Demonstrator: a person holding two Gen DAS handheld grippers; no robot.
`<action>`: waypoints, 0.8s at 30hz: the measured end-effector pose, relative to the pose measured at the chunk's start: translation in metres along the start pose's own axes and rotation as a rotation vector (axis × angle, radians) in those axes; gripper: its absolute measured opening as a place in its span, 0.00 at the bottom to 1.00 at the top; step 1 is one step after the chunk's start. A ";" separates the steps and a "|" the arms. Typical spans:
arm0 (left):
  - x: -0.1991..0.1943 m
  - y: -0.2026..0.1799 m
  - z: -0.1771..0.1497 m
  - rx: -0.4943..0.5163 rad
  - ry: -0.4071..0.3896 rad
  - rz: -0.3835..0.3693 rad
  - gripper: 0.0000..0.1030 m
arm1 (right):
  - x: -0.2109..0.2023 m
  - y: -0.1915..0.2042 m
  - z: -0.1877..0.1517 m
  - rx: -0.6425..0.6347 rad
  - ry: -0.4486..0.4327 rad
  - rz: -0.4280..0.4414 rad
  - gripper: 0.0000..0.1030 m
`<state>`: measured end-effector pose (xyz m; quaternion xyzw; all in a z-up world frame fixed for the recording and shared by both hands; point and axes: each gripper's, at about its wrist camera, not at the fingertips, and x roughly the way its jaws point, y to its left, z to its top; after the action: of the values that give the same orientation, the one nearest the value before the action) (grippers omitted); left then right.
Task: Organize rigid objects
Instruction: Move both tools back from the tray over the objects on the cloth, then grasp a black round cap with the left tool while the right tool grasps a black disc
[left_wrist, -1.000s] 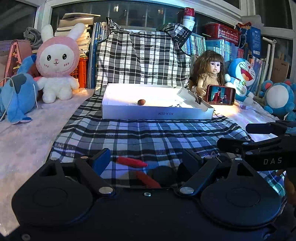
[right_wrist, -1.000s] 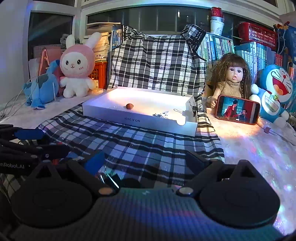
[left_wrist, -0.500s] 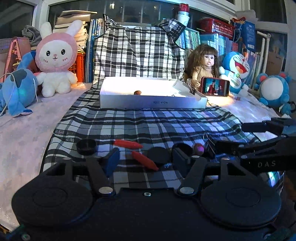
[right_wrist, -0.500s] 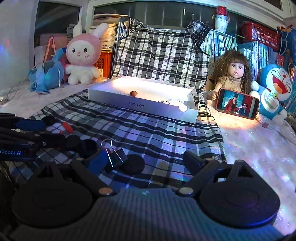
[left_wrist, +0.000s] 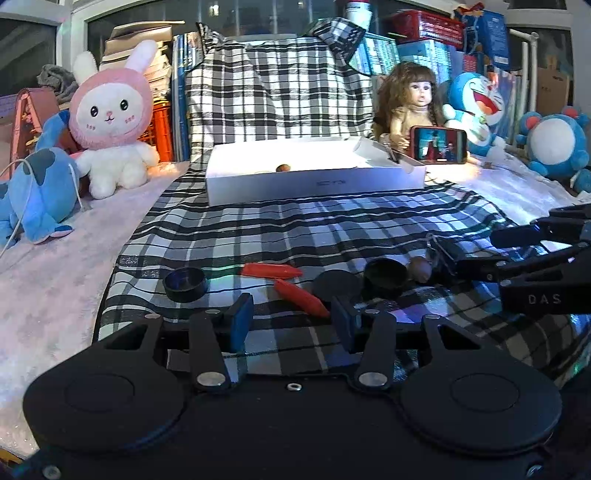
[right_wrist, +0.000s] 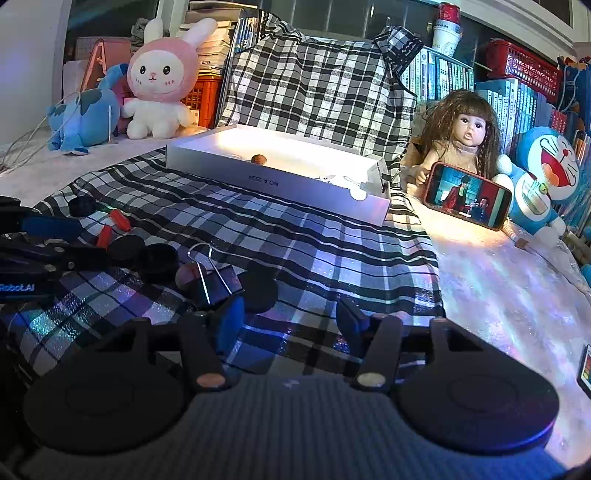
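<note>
Small rigid pieces lie on the checked cloth: two red crayon-like sticks, black caps, a black disc, a brown bead and a binder clip. My left gripper is closing with nothing pressed between its pads; the nearer red stick lies just ahead of its fingertips. The right gripper is also closing on nothing, with a black disc and the clip just ahead of its left finger. Further back stands a white box holding a brown nut.
A doll and a phone stand right of the box. Plush toys sit at the left and right. Books and a draped checked cloth fill the back. Each gripper shows in the other's view.
Both pairs of jaws have narrowed. Both views have drawn back, so the small pieces now lie ahead of the fingertips instead of between and under them.
</note>
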<state>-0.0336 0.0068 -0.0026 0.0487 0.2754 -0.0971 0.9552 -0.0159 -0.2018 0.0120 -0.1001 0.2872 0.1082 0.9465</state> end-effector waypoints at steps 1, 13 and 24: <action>0.002 0.001 0.000 -0.004 0.001 0.004 0.44 | 0.001 0.001 0.000 0.002 0.001 0.003 0.64; 0.008 0.016 0.001 -0.051 0.006 0.059 0.43 | 0.011 -0.004 0.004 0.036 0.002 -0.007 0.64; 0.011 0.040 0.002 -0.134 0.014 0.143 0.43 | 0.016 -0.008 0.006 0.061 0.000 -0.019 0.64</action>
<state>-0.0147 0.0442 -0.0052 0.0051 0.2837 -0.0097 0.9589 0.0019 -0.2053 0.0089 -0.0737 0.2894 0.0903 0.9501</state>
